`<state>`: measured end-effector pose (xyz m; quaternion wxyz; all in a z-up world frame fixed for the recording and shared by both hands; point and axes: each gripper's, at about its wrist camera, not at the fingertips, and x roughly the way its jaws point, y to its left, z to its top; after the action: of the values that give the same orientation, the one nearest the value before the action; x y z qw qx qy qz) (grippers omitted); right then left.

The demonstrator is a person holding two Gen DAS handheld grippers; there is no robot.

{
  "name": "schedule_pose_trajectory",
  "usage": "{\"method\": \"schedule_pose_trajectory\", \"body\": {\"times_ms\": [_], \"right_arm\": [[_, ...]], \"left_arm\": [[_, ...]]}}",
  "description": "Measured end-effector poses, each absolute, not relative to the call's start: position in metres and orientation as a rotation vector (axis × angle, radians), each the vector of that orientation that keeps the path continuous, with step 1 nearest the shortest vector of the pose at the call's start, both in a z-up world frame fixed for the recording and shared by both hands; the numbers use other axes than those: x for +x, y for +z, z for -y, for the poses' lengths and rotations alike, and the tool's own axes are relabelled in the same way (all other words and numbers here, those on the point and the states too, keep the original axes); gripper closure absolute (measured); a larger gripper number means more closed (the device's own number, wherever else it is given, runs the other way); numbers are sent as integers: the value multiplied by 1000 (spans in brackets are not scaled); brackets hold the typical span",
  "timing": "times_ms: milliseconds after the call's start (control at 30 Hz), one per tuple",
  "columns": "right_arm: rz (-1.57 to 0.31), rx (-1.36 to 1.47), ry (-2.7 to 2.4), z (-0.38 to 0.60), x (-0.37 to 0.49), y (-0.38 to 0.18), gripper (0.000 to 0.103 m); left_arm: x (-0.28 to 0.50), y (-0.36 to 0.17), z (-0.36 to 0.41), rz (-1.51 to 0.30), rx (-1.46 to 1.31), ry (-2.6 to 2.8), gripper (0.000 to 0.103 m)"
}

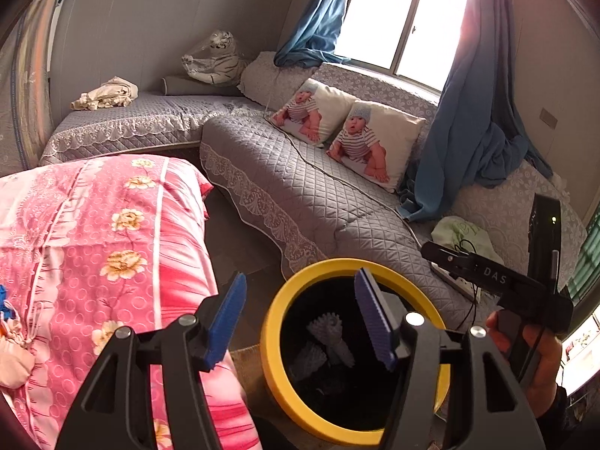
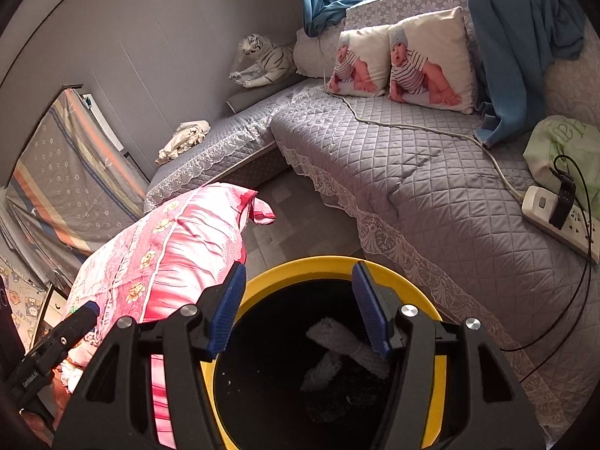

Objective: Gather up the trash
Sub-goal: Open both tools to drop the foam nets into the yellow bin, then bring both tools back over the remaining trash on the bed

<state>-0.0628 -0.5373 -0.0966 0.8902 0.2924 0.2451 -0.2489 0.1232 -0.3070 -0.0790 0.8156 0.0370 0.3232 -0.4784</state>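
Observation:
A bin with a yellow rim (image 1: 273,322) (image 2: 322,262) and a black inside stands on the floor just below both grippers. White foam-net trash (image 1: 332,337) (image 2: 348,345) lies inside it on dark material. My left gripper (image 1: 300,322) hangs over the bin's near left edge, jaws apart, nothing between the blue pads. My right gripper (image 2: 300,307) is above the bin's mouth, open too, with nothing held. The right gripper's black body and the hand holding it (image 1: 525,341) show at the right of the left wrist view.
A pink floral quilt (image 1: 112,247) (image 2: 180,247) lies close on the left of the bin. A grey quilted corner sofa (image 1: 300,195) (image 2: 431,187) runs behind, with two printed cushions, a cable, a power strip (image 2: 555,217) and a green bag (image 2: 558,142).

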Motion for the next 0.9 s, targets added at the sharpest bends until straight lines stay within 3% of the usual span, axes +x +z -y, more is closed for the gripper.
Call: {"method": "schedule_pose_trajectory", "body": {"times_ms": [533, 900], "right_arm": [[-410, 405, -230, 434, 9, -15, 28], [-411, 268, -9, 329, 73, 14, 25]], "left_arm": [[161, 8, 160, -468, -42, -747, 36], [167, 27, 39, -390, -45, -478, 25]]}}
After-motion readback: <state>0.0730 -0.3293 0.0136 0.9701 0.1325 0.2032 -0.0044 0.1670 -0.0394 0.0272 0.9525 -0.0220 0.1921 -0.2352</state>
